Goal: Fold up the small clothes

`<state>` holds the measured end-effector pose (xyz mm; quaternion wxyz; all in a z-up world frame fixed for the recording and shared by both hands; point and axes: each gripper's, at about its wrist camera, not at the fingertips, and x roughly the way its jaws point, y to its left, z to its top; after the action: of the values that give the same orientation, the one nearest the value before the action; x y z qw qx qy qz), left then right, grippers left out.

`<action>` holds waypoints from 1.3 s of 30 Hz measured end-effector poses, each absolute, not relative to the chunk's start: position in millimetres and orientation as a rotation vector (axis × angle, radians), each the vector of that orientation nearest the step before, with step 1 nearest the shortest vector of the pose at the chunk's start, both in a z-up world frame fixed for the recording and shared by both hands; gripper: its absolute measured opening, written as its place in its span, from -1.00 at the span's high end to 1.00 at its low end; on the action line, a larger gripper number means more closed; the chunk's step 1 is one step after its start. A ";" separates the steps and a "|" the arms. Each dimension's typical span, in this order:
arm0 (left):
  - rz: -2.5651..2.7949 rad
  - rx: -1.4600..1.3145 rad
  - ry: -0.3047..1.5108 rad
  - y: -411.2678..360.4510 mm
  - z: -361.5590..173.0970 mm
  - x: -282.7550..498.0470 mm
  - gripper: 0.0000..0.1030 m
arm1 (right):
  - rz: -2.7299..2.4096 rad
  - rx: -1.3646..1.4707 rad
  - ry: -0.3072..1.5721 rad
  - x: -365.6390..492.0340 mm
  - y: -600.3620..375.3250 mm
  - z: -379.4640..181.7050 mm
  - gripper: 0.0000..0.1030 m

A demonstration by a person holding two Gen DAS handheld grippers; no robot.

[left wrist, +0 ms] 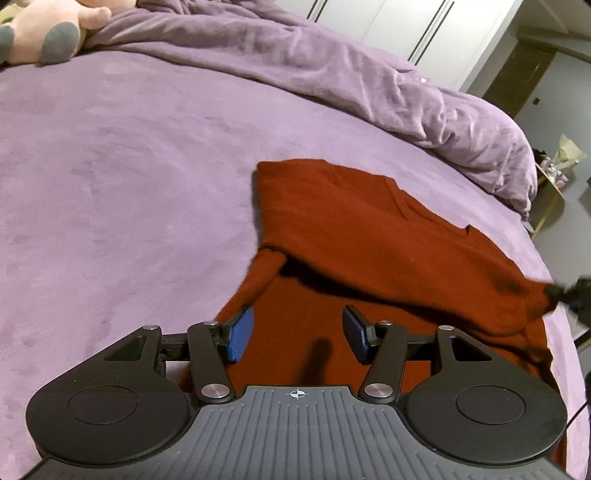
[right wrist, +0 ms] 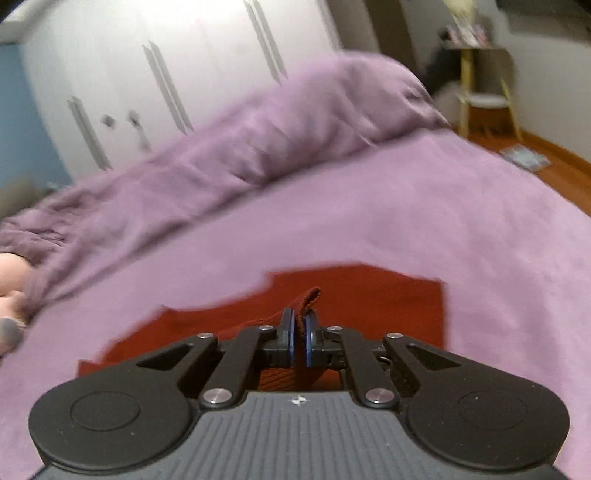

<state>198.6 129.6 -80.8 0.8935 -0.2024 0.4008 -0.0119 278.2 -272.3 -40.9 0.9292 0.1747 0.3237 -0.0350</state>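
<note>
On the purple bed [left wrist: 110, 177], the right gripper [right wrist: 300, 341] pinches a raised edge of the red sweater [left wrist: 351, 229], while the left gripper [left wrist: 297, 334] hangs half-open and empty above it.

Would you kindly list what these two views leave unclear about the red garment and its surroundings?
- Red garment: its near hem, left wrist view, hidden behind the left hand-held gripper.
- Same garment, right wrist view: motion blur smears its outline; the right hand-held gripper covers its near part.
- Plush toy: cut off by the top-left edge.
</note>
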 end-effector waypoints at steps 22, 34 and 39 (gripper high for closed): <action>-0.003 -0.311 0.857 102.9 -78.9 237.3 -0.15 | -0.064 0.212 0.697 290.1 -275.0 -72.5 0.91; -0.135 -0.264 0.772 85.2 -44.5 210.3 -0.32 | -0.004 0.228 0.628 266.3 -264.3 -58.1 0.36; -0.092 -0.194 0.789 58.5 -55.6 244.6 -0.30 | 0.083 0.171 0.685 289.2 -221.8 -72.1 0.37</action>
<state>244.6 58.5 -55.6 0.9176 -0.0944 0.3835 -0.0447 289.2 -221.8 -72.1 0.9374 0.0838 0.3355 0.0407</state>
